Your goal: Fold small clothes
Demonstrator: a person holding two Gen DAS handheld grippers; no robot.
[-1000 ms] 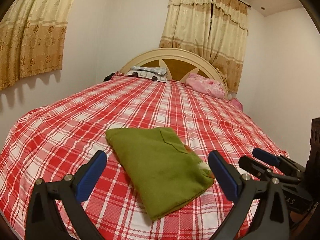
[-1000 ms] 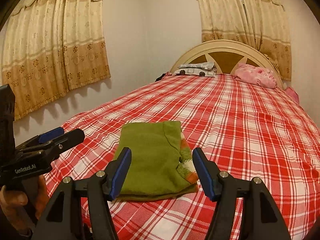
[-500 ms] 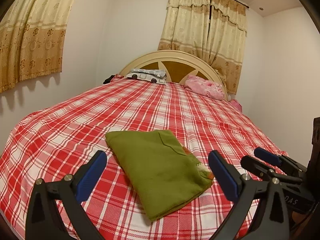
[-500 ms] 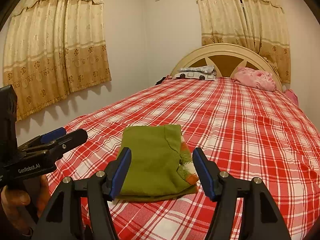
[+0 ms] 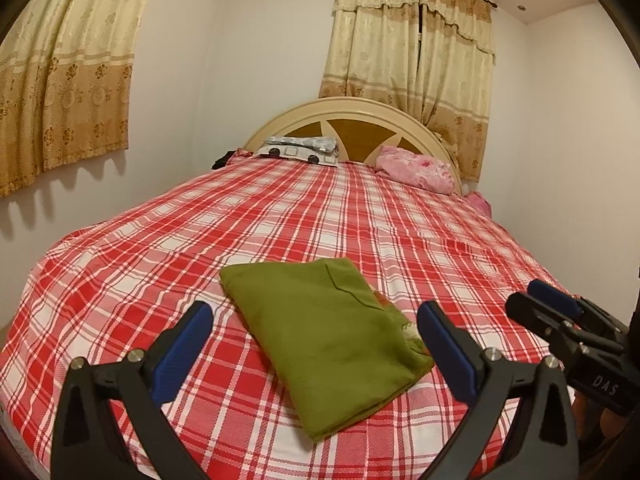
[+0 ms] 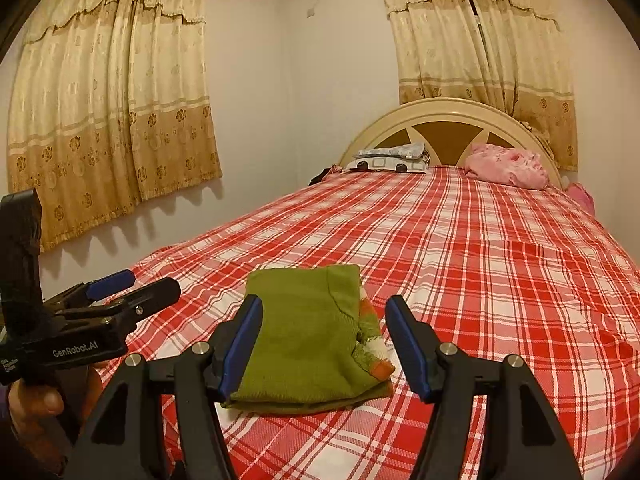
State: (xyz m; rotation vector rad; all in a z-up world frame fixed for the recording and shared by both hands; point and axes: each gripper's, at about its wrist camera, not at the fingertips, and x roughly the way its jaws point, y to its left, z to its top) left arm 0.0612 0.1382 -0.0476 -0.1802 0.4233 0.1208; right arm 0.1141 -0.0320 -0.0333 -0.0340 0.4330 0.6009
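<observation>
The green jumper (image 6: 308, 336) lies folded near the bed's (image 6: 500, 280) foot edge, long axis toward the headboard, straight ahead of the right gripper (image 6: 324, 344), nearer than the left gripper (image 5: 316, 348); both gape wide and empty.

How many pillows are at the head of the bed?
2: a grey patterned pillow on the left by the headboard, and a pink floral pillow on the right. Others may be hidden behind them.

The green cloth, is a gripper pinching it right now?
No, the green cloth lies folded on the bed; both grippers are open and off it.
</observation>
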